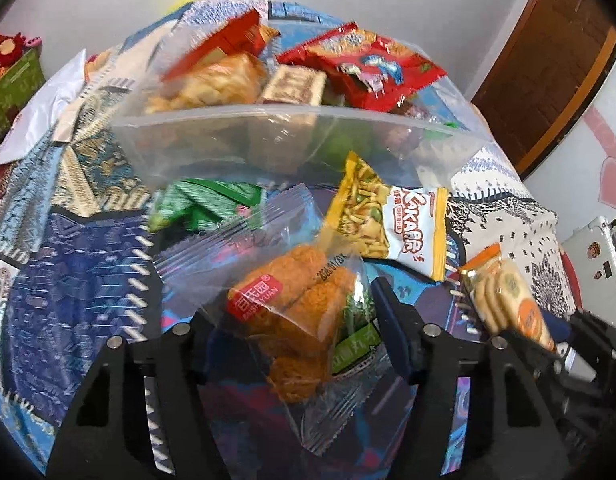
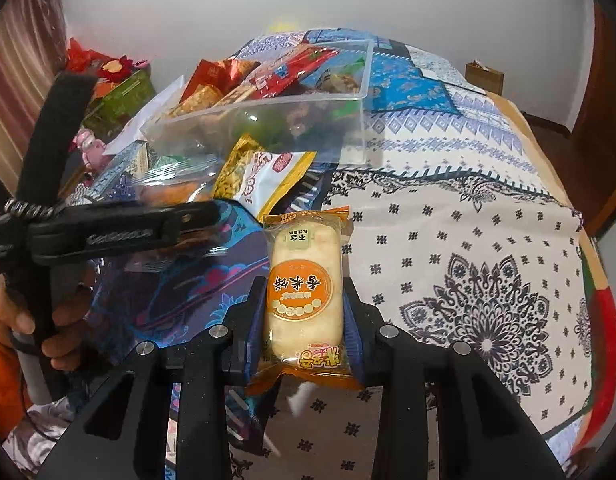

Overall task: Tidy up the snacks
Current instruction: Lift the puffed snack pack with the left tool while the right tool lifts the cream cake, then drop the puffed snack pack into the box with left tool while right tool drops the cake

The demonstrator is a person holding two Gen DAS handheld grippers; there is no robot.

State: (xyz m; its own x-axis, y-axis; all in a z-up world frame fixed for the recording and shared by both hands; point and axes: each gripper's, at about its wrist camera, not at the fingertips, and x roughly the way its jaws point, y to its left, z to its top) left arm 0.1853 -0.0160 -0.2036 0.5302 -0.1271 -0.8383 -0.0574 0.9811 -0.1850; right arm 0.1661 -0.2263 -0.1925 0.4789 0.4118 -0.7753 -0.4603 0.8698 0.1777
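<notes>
Left wrist view: left tool (image 1: 292, 304) about half open, with a clear-wrapped orange cake packet (image 1: 296, 312) between its jaws at 6 o'clock; wrapper reaching both pads, yet cannot tell whether pressed or merely loose there. Just beyond, at 1 o'clock, a yellow-and-white snack bag (image 1: 391, 220); at 10 o'clock a green packet (image 1: 212, 204). Farther off at 12 o'clock, a clear plastic bin (image 1: 268, 136) heaped with red and orange packets, all on the patterned cloth of the surface (image 1: 68, 272). Right wrist view: right tool (image 2: 304, 284) closed narrow on a rice cracker packet (image 2: 302, 312), pads clamped on both long sides, packet upright along the fingers at 6 o'clock. Bin at 12 o'clock, well apart.
</notes>
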